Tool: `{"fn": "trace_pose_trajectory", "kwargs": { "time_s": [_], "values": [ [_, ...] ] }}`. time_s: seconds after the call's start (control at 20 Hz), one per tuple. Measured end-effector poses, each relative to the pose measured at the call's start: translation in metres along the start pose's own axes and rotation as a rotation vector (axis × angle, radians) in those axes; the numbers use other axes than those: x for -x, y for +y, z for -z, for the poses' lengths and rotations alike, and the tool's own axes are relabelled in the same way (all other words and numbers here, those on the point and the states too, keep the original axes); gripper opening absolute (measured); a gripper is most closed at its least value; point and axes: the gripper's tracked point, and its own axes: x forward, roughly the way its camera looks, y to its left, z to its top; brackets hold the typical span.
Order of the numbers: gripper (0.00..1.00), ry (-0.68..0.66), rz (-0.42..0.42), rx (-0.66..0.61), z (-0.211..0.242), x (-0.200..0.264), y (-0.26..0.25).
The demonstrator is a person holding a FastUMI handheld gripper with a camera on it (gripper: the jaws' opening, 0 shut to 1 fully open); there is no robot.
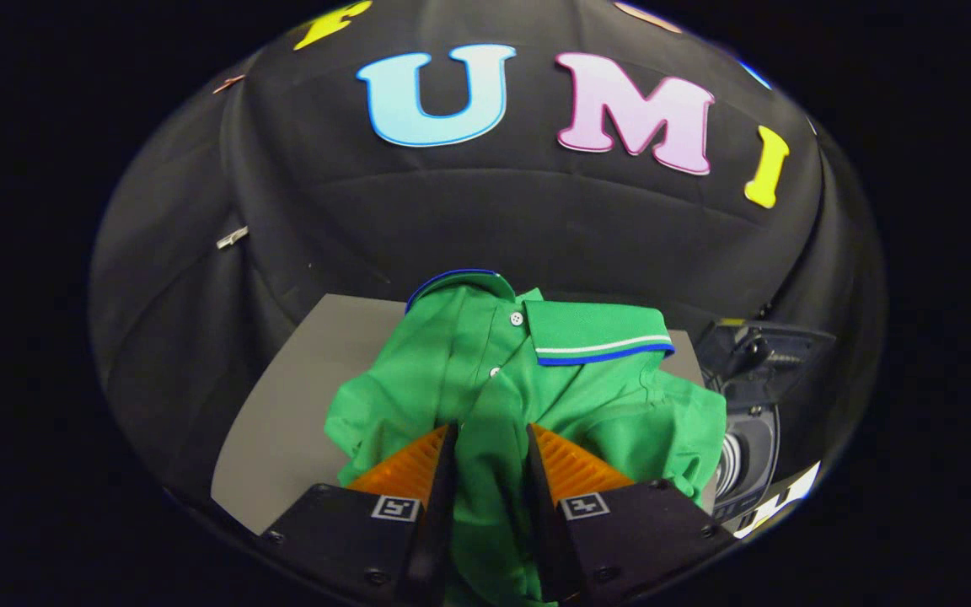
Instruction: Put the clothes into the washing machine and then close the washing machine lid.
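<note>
Hanging across the whole upper half of the frame, the booth's black cloth wall [485, 219] curves down behind everything else, with folds running across its middle and a small pale tag on it at the left.

Below it, lower centre-left of the frame, sits a grey counter [283, 421], flat and matte; its bare surface shows mostly on the left side.

At the lower right of the frame, just beside the counter's right edge, stands the washing machine [747, 438]: dark body, a raised lid or panel part at its top, a round opening with a pale ribbed rim below. Lid appears up; the inside of the drum is too dark to make out.

A green polo shirt [528, 379] takes the centre of the frame, bunched and crumpled, lying over the counter and reaching toward the washing machine side. The collar [452, 287] with a blue edge points to the back wall. One cuff or collar band with white and blue stripes lies at the shirt's upper right. Two small white buttons [517, 319] run down the placket.

At bottom centre, the hand-held gripper [490, 438] has its two fingers drawn close together with a fold of the green shirt pinched between them; both ridged pads press against the cloth. Small square markers sit on the finger bases.
</note>
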Motion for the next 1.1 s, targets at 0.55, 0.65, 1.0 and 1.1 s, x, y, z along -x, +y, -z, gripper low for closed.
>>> {"fn": "trace_pose_trajectory", "kwargs": {
  "time_s": [0.55, 0.65, 1.0, 1.1],
  "values": [
    [0.14, -0.091, -0.097, 0.05, -0.014, 0.02, 0.001],
    [0.14, -0.115, -0.122, 0.033, -0.022, 0.028, -0.001],
    [0.14, -0.201, -0.178, 0.088, -0.035, 0.067, -0.031],
    [0.14, -0.218, -0.209, 0.104, -0.035, 0.077, -0.042]
  ]
}}
